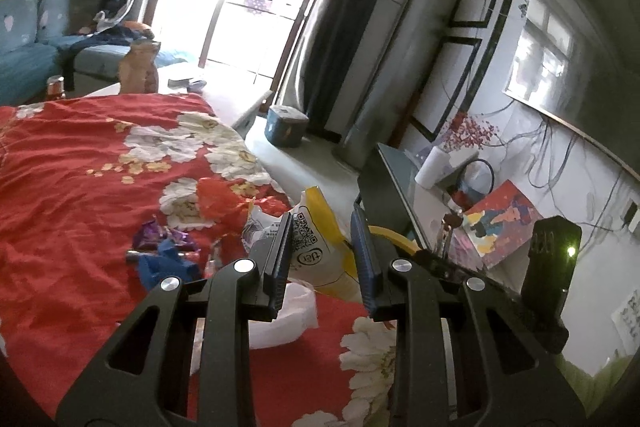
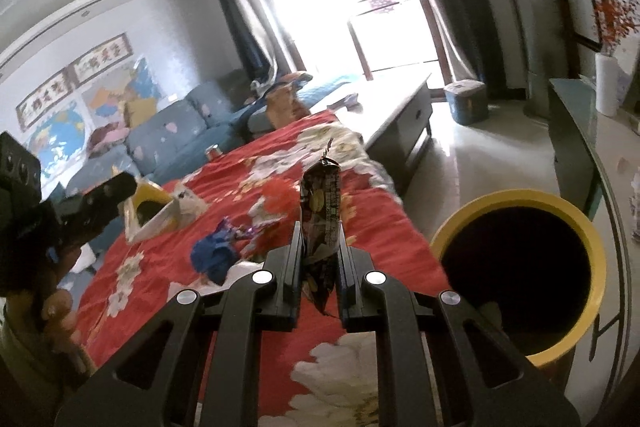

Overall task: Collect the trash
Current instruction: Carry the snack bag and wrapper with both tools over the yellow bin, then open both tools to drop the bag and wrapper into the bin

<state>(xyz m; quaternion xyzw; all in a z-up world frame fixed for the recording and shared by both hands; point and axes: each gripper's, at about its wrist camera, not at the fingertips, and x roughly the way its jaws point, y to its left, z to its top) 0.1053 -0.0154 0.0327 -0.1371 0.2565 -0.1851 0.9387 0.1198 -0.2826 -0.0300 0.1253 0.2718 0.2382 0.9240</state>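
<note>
1. Right gripper (image 2: pixel 319 247): pinching a dark snack wrapper (image 2: pixel 322 211), held upright beside the yellow-rimmed bin (image 2: pixel 516 255).
2. Left gripper (image 1: pixel 323 247): pinching a yellow-and-white bag (image 1: pixel 316 247) above the red cloth (image 1: pixel 80 167).

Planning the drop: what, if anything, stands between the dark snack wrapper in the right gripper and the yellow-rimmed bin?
Nothing visible. The right gripper holds the dark snack wrapper over the red floral cloth; the yellow-rimmed bin gapes open just to its right.

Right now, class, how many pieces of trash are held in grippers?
2: a yellow-and-white bag in the left gripper, a dark snack wrapper in the right gripper. Loose litter on the red cloth is not counted.
</note>
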